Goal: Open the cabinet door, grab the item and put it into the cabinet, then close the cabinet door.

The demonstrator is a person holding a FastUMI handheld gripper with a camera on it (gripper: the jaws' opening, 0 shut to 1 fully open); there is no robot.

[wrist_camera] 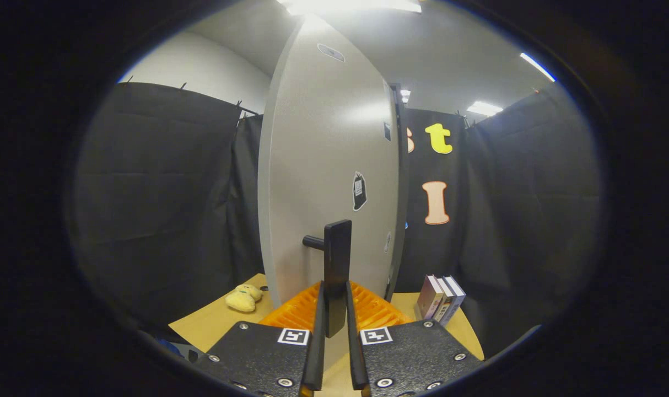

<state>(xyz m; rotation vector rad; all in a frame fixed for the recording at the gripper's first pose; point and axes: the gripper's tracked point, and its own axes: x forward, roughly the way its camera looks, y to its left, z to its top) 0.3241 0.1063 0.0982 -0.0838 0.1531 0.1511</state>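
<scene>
Cabinet door (329, 165) stood dead ahead; its black handle (337, 275) ran upright between my gripper (334, 309) fingers, which pinched it. Yellow plush item (243, 298) lay far-left on the surface (213, 325).

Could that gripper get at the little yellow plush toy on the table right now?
Probably not straight away. The gripper has its jaws closed on the black door handle of the grey cabinet door. The yellow plush toy lies in the open beside the door, so letting go first should free the way.
</scene>
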